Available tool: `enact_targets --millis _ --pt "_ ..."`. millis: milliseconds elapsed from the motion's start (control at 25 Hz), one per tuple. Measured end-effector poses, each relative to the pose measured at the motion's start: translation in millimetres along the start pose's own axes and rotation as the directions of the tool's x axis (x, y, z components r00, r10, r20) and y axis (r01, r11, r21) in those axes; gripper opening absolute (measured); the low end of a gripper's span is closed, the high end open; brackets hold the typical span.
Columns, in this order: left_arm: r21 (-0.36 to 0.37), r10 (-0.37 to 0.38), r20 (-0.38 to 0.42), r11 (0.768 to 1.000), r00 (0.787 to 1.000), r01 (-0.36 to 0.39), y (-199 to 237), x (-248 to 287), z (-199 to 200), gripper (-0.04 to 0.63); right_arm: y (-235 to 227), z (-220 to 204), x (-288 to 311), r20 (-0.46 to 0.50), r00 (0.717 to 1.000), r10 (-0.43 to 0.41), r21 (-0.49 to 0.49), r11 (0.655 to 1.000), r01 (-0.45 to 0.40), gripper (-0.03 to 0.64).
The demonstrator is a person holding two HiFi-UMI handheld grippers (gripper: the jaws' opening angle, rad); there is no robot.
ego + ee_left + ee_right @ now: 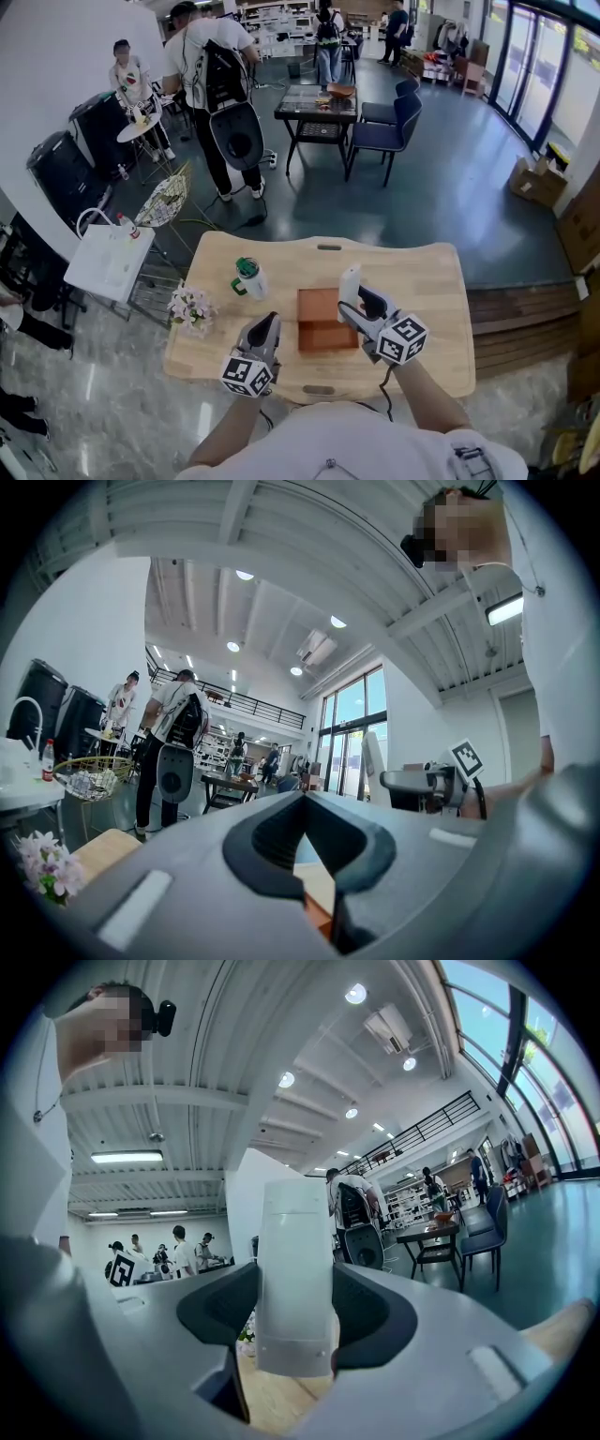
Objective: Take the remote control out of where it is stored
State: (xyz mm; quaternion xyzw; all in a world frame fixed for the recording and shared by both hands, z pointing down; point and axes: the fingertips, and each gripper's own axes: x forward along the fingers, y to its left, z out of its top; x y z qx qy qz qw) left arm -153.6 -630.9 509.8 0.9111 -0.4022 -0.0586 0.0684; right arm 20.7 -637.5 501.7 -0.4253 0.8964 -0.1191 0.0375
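My right tongs point(295, 1288) are clamped on the lower end of the white remote control point(292, 1232), held upright just above the open brown box point(323, 336) on the counter point(427, 281). It looks light, stiff and slick, so I judge a grip across its flat sides is safest. My left tongs point(302, 803) are closed and empty.

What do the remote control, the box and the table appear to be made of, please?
Remote control: probably plastic, matte white, smooth and uniform.
Box: perhaps wood or card, flat reddish brown; too small to tell.
Table: seemingly wood, pale tan, with a dull finish.

Wooden table point(422, 281): box point(323, 325), bottle point(249, 278), flowers point(190, 307)
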Motion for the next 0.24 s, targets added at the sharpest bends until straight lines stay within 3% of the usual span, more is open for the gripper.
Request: enact_targets --millis 240 --pt "0.003 0.003 -0.001 1.000 1.000 -0.003 0.3 5.3 -0.6 0.000 -6.1 -2.3 1.2 -0.006 1.000 -0.010 -0.003 1.000 0.010 0.279"
